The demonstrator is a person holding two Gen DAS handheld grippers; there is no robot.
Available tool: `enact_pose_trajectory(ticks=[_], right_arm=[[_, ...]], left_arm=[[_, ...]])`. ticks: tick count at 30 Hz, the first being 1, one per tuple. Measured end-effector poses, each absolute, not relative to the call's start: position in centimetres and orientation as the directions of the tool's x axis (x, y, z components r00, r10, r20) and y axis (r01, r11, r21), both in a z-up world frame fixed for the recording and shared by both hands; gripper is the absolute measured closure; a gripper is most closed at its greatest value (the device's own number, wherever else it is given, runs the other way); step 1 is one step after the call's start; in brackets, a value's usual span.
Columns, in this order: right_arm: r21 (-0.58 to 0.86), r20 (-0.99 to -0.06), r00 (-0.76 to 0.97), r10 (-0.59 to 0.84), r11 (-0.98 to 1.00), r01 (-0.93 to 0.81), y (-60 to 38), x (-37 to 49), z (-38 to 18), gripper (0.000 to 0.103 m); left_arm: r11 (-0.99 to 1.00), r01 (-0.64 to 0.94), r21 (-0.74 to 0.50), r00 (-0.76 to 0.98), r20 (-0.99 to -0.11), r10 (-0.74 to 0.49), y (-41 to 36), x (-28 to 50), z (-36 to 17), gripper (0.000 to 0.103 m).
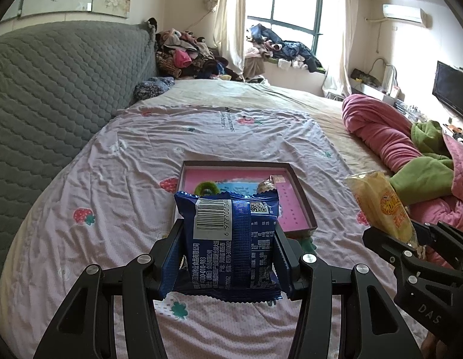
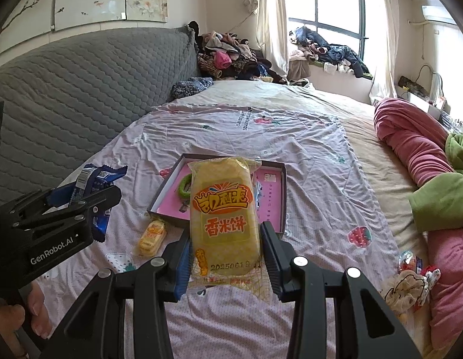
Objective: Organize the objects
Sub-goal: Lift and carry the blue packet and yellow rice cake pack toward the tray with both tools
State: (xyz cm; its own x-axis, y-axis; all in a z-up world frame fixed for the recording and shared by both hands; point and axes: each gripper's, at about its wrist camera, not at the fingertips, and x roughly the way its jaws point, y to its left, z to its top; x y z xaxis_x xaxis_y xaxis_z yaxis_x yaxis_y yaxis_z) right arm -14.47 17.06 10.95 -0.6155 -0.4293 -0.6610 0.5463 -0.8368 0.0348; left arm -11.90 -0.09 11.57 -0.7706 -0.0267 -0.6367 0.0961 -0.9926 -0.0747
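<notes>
My left gripper (image 1: 228,239) is shut on a blue snack packet (image 1: 228,236), held above the bed just short of a shallow box with a pink inside (image 1: 294,209). My right gripper (image 2: 227,248) is shut on a yellow rice-cake packet (image 2: 224,212), held upright in front of the same box (image 2: 273,197). A green ring (image 2: 185,184) and other small items lie in the box. A small yellow packet (image 2: 152,237) lies on the sheet by the box's near left corner. The left gripper (image 2: 81,206) shows in the right wrist view, and the right gripper (image 1: 411,236) in the left wrist view.
The bed has a lilac strawberry-print sheet (image 1: 111,179) and a grey quilted headboard (image 1: 51,89) on the left. Pink and green blankets (image 2: 426,179) are piled on the right. Small toys and a scrunchie (image 2: 411,284) lie at the right. Clothes (image 1: 186,56) are heaped beyond the bed.
</notes>
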Motion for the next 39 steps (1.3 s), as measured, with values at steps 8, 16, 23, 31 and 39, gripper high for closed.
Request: enact_pose_trajectory(ticks=[8, 16, 23, 31, 39], right_arm=[[0.039, -0.66, -0.616, -0.43, -0.839, 0.543, 16.8, -16.3, 10.5, 0.06], [0.044, -0.656, -0.616, -0.436, -0.836, 0.546, 16.2, -17.8, 10.3, 0.06], [0.039, -0.651, -0.619, -0.439, -0.834, 0.551, 15.5, -19.1, 10.2, 0.06], [0.037, -0.641, -0.63, -0.438, -0.838, 0.544, 15.4, -21.2, 10.4, 0.06], [0.052, -0.616, -0.643, -0.455, -0.838, 0.543, 15.1, -23.4, 10.5, 0.06]], left_arm=[[-0.993, 0.091, -0.073, -0.762, -0.647, -0.023, 0.2, -13.9, 10.4, 0.048], [-0.992, 0.1, -0.074, -0.752, -0.659, -0.027, -0.1, -15.6, 9.2, 0.048], [-0.992, 0.1, -0.072, -0.756, -0.654, -0.028, -0.5, -17.2, 9.7, 0.048], [-0.992, 0.104, -0.073, -0.763, -0.646, -0.032, -1.0, -19.8, 10.6, 0.048], [-0.991, 0.104, -0.083, -0.776, -0.63, -0.028, -1.1, -22.8, 11.0, 0.048]])
